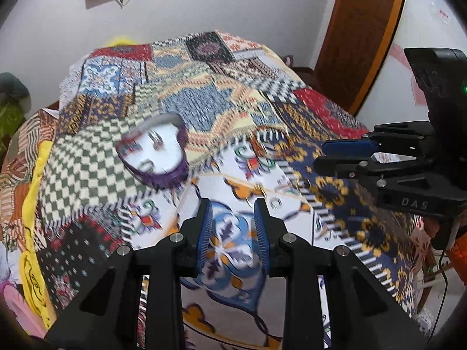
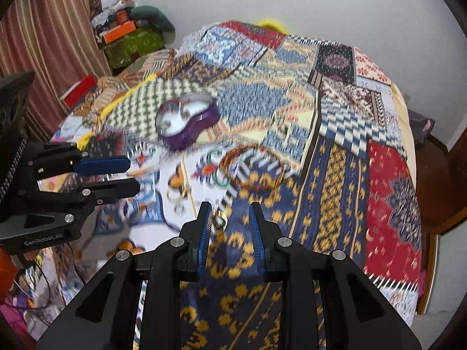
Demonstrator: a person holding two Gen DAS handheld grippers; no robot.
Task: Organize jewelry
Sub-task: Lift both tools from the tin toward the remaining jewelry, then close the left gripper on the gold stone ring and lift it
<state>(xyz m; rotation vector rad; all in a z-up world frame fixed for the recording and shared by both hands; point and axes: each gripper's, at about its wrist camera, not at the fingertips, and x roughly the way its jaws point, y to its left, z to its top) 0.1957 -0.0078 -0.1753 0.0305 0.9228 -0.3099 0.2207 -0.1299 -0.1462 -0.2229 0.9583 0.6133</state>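
A purple jewelry box (image 1: 154,154) (image 2: 186,122) with a white inside lies open on the patchwork bedspread (image 1: 204,99) (image 2: 335,160); small pieces sit in it, blurred. An orange bangle (image 2: 251,172) lies on the cloth in front of the box. A thin gold chain (image 2: 185,175) (image 1: 248,186) and a few rings (image 2: 176,201) (image 1: 275,202) lie left of it. One more ring (image 2: 219,221) lies on the cloth just beside my right gripper's left finger. My right gripper (image 2: 229,210) (image 1: 319,156) is open and holds nothing. My left gripper (image 1: 232,207) (image 2: 134,175) hovers over the cloth, jaws apart, empty.
A brown wooden door (image 1: 359,29) stands beyond the bed's right side. Boxes and bags (image 2: 128,29) are piled by a striped curtain (image 2: 52,29) at the far left. Yellow cloth (image 1: 35,192) hangs along the bed's left edge. A white wall backs the bed.
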